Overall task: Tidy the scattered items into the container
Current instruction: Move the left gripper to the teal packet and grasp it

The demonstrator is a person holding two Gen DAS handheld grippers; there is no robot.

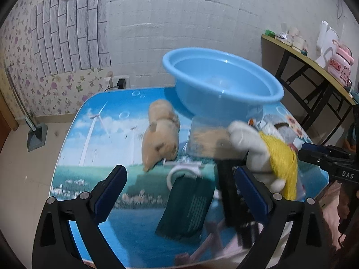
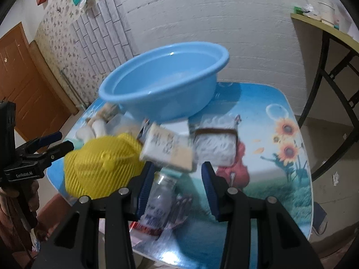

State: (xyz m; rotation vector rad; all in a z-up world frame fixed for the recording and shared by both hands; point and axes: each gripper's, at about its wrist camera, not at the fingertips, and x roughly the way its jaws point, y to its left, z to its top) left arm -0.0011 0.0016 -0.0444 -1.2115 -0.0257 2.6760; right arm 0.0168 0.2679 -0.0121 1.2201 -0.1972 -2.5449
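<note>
I am at the reaching step, with nothing lifted yet: the blue basin point(image 1: 224, 83) sits empty at the far end of the bench point(image 1: 94, 134), beyond both pairs of fingers, and the scattered items lie between it and me. My left gripper point(image 1: 181, 190) has its fingers spread wide with nothing clamped; a dark green packet point(image 1: 188, 210) lies on the bench between them, a tan plush toy point(image 1: 161, 139) just ahead, and a white plush in a yellow knit point(image 1: 269, 154) past the right-hand finger. My right gripper point(image 2: 177, 188) stands partly open, also gripping nothing; a small clear bottle point(image 2: 159, 199) lies between its fingers, a pale box point(image 2: 168, 150) and a white bundle with a brown band point(image 2: 215, 143) just ahead, and a yellow ribbed object point(image 2: 101, 163) off to the left. Next, I judge, each hand must settle over one item and close squarely, then carry it to the basin. The bench top bears a glossy landscape print. Behind it are a white tiled wall, floral wallpaper, a brown door point(image 2: 24, 76) and a side table point(image 1: 314, 67).
</note>
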